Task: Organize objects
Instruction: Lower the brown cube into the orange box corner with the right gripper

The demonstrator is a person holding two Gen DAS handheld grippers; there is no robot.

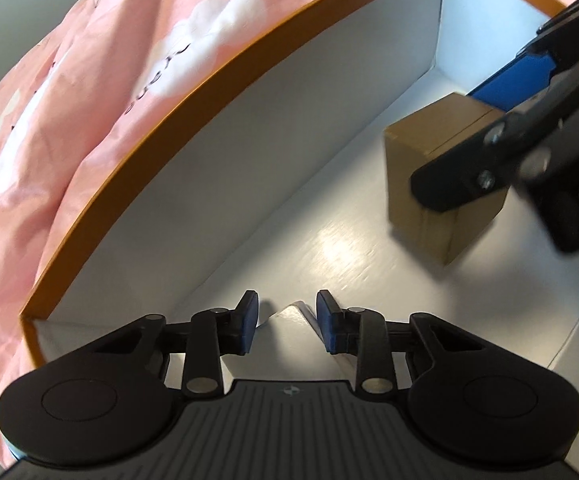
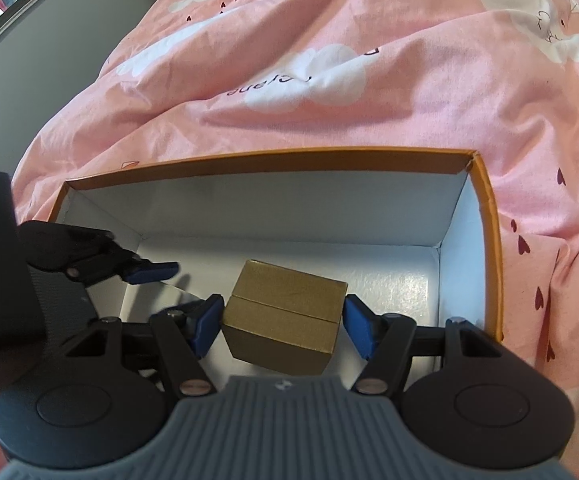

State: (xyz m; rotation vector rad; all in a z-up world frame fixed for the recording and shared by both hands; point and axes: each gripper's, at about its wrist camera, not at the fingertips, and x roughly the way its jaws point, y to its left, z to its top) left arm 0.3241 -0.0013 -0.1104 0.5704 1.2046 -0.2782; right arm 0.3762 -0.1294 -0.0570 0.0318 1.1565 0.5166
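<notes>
Pink bedding [image 2: 329, 80] carries an orange-rimmed box [image 2: 489, 240] where the right gripper [image 2: 285, 326] clasps a small, stiff, probably light cardboard carton [image 2: 285, 320] by its flat sides, while the left gripper [image 1: 287, 320] hangs released.

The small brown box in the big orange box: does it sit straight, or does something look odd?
The small brown box sits turned, corners not parallel to the walls of the orange box. The right gripper brackets it. A white flap sticks up between the left gripper's fingers.

Black left gripper [image 1: 287, 320], black right gripper [image 2: 285, 326], blue pads [image 2: 359, 330], silver screws, ribbed grey housing
</notes>
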